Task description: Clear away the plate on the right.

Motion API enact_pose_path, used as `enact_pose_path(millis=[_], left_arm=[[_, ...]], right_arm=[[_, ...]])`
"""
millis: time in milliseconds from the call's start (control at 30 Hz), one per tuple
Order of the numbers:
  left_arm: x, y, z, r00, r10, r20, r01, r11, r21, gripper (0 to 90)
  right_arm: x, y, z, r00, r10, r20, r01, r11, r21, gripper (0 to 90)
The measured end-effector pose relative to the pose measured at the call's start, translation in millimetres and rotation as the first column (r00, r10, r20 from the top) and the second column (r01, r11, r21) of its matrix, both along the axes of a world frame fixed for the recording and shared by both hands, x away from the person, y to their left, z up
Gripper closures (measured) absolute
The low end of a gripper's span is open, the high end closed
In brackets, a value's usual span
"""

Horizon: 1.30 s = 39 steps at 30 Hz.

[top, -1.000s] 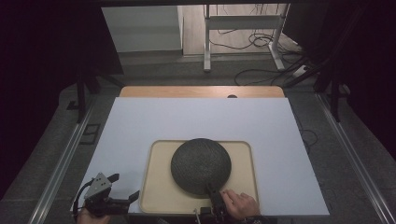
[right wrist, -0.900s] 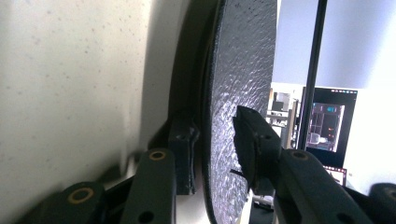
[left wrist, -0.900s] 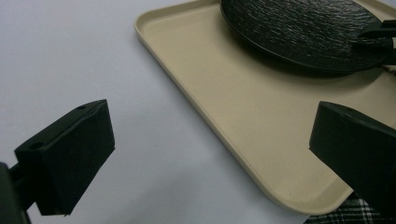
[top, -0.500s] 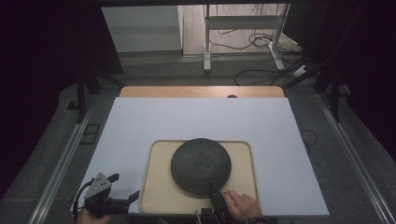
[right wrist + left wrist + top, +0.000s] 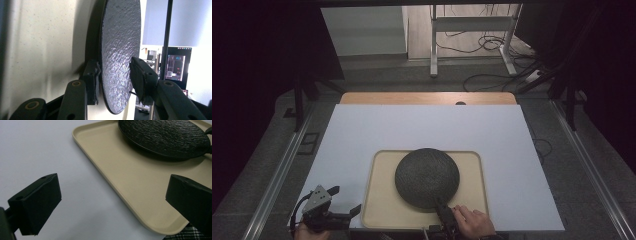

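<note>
Little moved since earlier frames; right gripper (image 5: 443,209) jaws have just been opening, dark plate (image 5: 427,177) rim seen between them. In right gripper view, one jaw seen beneath rim, other standing just off top face; grip released. Plate resting on beige tray (image 5: 379,200) at near middle of white table (image 5: 362,130). Left gripper (image 5: 112,205) held wide open, empty, above tray's near-left corner.
</note>
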<state>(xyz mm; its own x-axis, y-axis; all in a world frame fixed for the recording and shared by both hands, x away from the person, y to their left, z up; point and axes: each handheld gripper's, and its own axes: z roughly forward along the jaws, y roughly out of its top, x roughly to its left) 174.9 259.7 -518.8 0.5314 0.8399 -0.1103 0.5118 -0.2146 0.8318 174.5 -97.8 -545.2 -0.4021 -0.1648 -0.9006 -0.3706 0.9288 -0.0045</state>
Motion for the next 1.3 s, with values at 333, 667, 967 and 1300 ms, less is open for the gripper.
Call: enact_pose_path(millis=[333,667,967,1300], left_arm=[[0.2,0.3,-0.1,1.0000,0.001,-0.001,-0.001,1.0000,-0.004,0.0],[0.1,0.4,-0.1,1.0000,-0.002,-0.001,0.002,1.0000,-0.005,0.0],[0.3,0.2,-0.2,1.0000,-0.003,-0.003,0.003,1.0000,-0.004,0.0],[0.4,0.4,-0.3,1.0000,-0.003,-0.004,0.003,1.0000,-0.005,0.0]], right_arm=[[-4.1,-3.0,3.9,0.9999,0.011,-0.011,-0.011,0.9998,0.019,58.5],[-7.7,-5.2,7.1,0.9997,0.011,-0.022,-0.010,0.9994,0.033,57.9],[-8.8,-9.7,12.8,0.9992,0.007,-0.038,-0.004,0.9966,0.082,57.6],[-7.0,-12.1,16.6,0.9987,0.001,-0.051,0.005,0.9923,0.124,56.2]])
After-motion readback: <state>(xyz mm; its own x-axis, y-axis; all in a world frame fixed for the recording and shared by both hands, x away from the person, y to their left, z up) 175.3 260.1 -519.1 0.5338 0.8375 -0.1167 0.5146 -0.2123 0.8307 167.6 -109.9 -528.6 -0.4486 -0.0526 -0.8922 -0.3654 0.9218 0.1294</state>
